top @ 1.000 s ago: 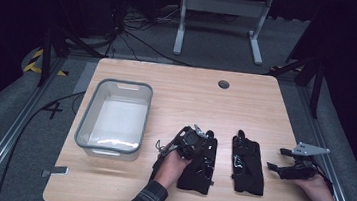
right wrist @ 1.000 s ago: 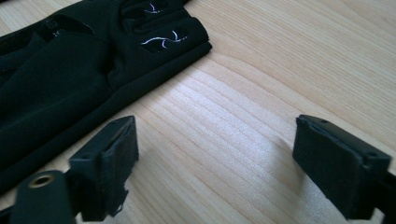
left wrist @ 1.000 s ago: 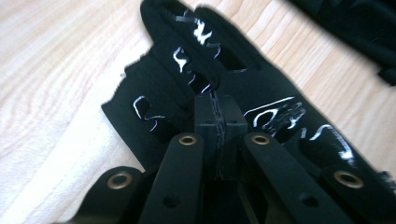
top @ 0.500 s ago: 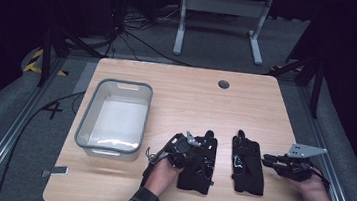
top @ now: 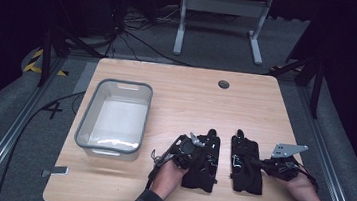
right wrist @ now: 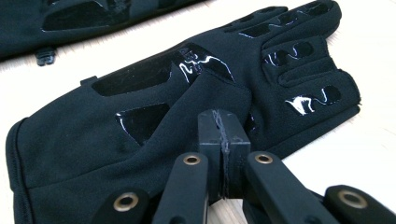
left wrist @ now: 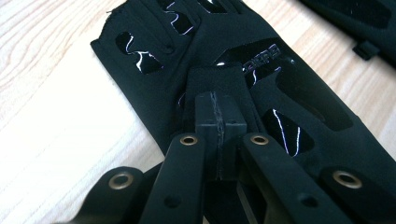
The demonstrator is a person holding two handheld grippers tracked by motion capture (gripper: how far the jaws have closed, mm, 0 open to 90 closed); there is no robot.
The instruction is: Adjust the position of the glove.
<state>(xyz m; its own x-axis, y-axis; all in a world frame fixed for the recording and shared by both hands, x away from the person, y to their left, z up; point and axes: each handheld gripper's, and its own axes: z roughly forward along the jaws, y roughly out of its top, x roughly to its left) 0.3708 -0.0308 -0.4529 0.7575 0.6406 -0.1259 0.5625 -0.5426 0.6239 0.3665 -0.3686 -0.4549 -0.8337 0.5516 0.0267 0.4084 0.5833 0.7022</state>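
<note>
Two black gloves with glossy grip patches lie side by side near the table's front edge. The left glove (top: 204, 159) (left wrist: 289, 88) has a raised fold of its fabric pinched in my left gripper (top: 196, 151) (left wrist: 219, 112), whose jaws are shut on it. From the right, my right gripper (top: 262, 164) (right wrist: 223, 127) has its jaws shut on a puckered fold at the edge of the right glove (top: 245, 160) (right wrist: 140, 98). Both gloves still rest on the wood.
A clear plastic bin (top: 86, 121) stands at the table's left. A round cable hole (top: 224, 84) sits near the far edge. A small grey object (top: 56, 171) lies at the front left corner. Each gripper view shows the neighbouring glove (left wrist: 359, 18) (right wrist: 93, 18) at its top.
My right gripper has moved left from the table's right side to the right glove's edge. The left gripper has shifted slightly down and toward me on the left glove.
</note>
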